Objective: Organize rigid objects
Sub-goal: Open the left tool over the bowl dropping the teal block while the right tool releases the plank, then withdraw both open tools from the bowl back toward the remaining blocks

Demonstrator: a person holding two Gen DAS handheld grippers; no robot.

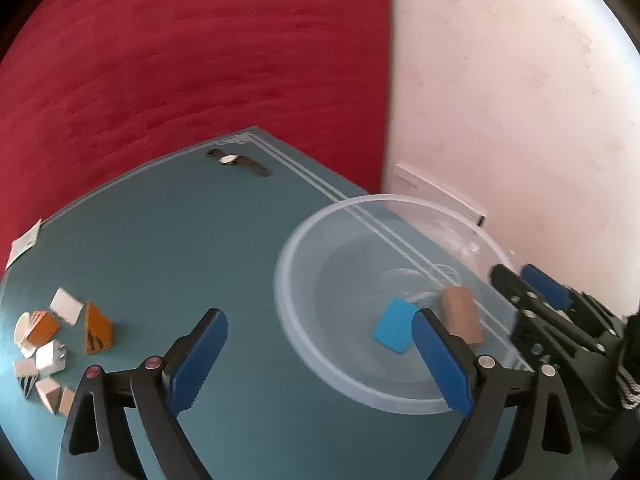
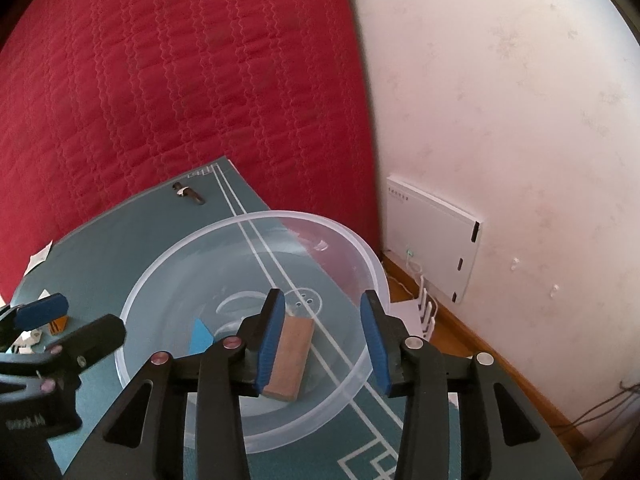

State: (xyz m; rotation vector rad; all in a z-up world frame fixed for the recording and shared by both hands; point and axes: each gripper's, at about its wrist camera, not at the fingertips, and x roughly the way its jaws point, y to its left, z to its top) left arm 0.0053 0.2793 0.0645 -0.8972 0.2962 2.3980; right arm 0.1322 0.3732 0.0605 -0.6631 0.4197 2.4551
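Observation:
A clear plastic bowl (image 1: 320, 344) (image 2: 160, 292) stands on the teal mat (image 1: 180, 248) at its right side. Inside lie a blue block (image 1: 394, 330) (image 2: 200, 336) and a brown block (image 1: 462, 318) (image 2: 290, 360). My left gripper (image 1: 320, 360) is open and empty, its right finger over the bowl's near rim. My right gripper (image 2: 324, 340) is open above the bowl, with the brown block lying beside its left finger. A pile of several small blocks, orange, white and tan (image 1: 60, 336), lies at the mat's left. The right gripper also shows at the right edge of the left wrist view (image 1: 536, 292).
A wristwatch (image 1: 236, 162) (image 2: 188, 193) lies near the mat's far edge. A red quilted bed cover (image 2: 180, 80) rises behind the mat. A white wall (image 2: 520, 100) with a white panel box (image 2: 432, 236) is to the right, above a wooden floor strip.

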